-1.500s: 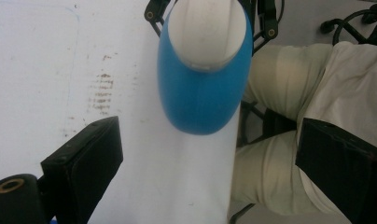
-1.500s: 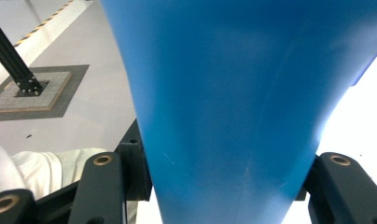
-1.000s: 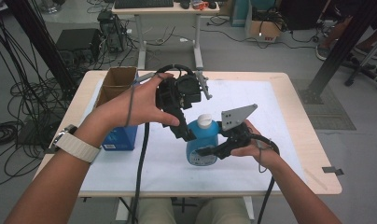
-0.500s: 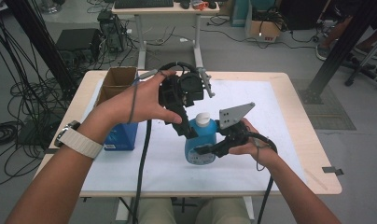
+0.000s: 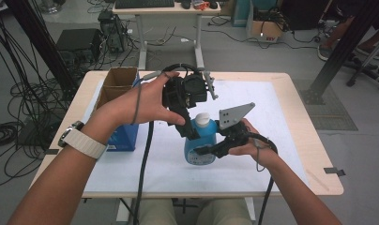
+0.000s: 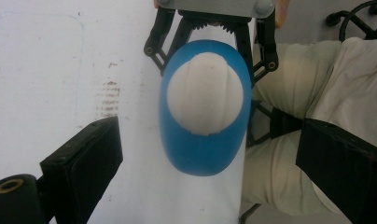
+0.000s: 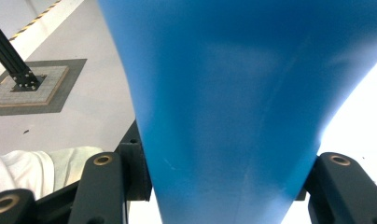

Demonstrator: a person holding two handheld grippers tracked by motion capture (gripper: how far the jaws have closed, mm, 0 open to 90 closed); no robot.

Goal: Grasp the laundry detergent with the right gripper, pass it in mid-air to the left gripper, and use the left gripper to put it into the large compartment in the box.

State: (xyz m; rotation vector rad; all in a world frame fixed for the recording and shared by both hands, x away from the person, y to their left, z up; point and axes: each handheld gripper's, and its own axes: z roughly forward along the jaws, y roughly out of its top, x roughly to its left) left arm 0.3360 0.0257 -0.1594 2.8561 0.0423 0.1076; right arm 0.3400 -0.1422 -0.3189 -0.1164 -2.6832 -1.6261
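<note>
A blue bottle with a white cap stands upright on the white mat near the table's middle. My right gripper is shut on its body from the right; in the right gripper view the blue bottle sits tight between both jaws of the right gripper. My left gripper hangs over the bottle's left shoulder, pointing down. In the left gripper view the white cap lies between the wide-open jaws of the left gripper, untouched, with the right gripper clamped on the bottle beyond.
An open cardboard box stands at the table's back left, with a blue box in front of it. The white mat covers most of the wooden table. A black cable trails from the left gripper toward the front edge.
My left gripper has drifted slightly to the right above the cap. The bottle and the right gripper have stayed where they were.
</note>
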